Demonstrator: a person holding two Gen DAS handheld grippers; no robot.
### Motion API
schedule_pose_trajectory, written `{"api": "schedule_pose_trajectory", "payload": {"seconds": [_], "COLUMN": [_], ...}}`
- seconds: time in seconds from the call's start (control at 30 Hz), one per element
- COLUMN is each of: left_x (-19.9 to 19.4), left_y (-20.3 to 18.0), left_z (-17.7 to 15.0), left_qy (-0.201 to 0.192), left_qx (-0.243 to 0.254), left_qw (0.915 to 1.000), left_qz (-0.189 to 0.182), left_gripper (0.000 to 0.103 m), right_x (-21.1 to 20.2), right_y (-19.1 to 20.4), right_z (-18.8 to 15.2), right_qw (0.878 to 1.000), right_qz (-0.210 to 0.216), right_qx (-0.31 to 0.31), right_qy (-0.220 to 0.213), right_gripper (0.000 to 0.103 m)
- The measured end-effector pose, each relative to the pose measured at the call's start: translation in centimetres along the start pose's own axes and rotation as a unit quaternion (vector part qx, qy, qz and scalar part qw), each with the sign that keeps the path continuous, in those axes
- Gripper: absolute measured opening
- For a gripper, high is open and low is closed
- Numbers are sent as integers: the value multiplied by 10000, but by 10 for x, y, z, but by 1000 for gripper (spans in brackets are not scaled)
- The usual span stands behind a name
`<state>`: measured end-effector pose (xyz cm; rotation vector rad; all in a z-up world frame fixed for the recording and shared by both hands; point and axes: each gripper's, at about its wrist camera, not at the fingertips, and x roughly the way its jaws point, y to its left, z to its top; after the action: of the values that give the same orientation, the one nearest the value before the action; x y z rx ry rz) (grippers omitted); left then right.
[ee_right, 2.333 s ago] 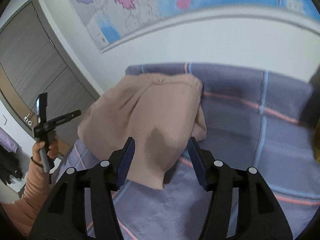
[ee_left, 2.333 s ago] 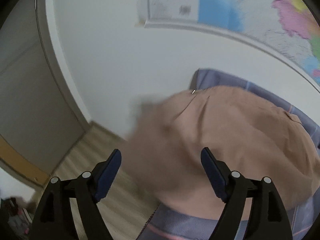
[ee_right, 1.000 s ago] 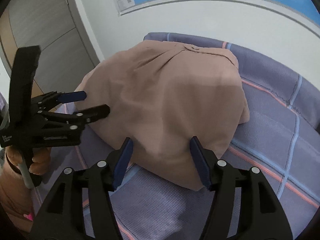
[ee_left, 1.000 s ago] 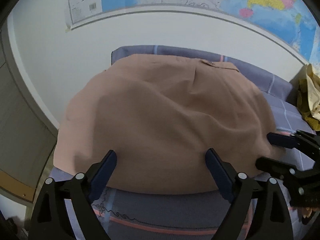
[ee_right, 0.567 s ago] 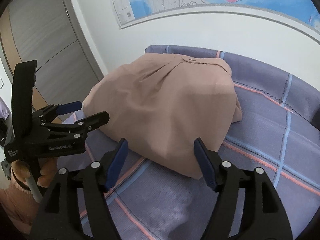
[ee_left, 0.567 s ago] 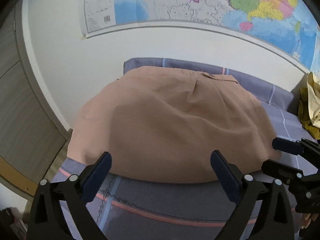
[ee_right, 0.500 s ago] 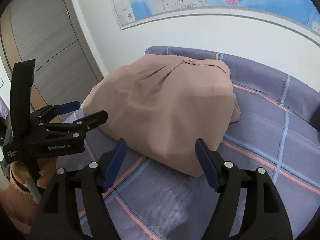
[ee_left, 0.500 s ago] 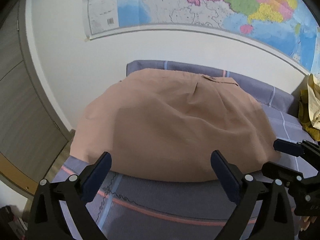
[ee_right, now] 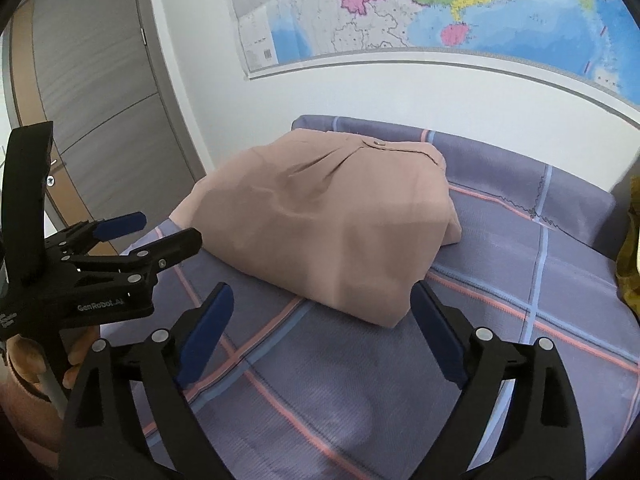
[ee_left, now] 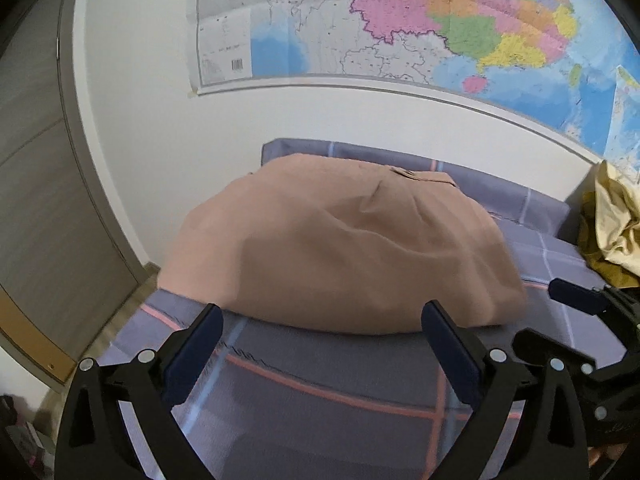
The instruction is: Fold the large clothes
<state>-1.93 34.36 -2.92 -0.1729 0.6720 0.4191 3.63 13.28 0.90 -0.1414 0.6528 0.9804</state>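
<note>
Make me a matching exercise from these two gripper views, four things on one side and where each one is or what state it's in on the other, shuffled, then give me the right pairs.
Things:
1. tan garment
2. map
3. yellow cloth
4. right gripper

Places or states:
A. crumpled at the far right edge of the bed
B. open, nothing between its fingers
C. folded into a bundle on the purple checked bedspread
D. hung on the white wall above the bed

Pairs: 1-C, 2-D, 3-A, 4-B
</note>
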Motion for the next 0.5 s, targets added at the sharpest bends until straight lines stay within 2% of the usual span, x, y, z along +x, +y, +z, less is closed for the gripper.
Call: {"api": "schedule_pose_trajectory", "payload": {"seconds": [0.27, 0.37, 0.5], "left_x": [-18, -24, -32], "left_y": [-4, -4, -6], "left_z": [-12, -17, -23], "left_qy": [-117, -132, -208], "left_qx": [-135, -172, -154], "left_qw": [9998, 9997, 9994], "left_qz": [-29, 92, 248], "left_gripper": [96, 96, 96], "right_x": [-16, -24, -33], "right_y": [15, 25, 29], "right_z": [-12, -17, -24], "right_qw": [9998, 9996, 9997], "right_qz": [-78, -9, 110], "right_qx": [-92, -206, -61], "right_qy": [-162, -215, -191], "right_gripper": [97, 97, 97]}}
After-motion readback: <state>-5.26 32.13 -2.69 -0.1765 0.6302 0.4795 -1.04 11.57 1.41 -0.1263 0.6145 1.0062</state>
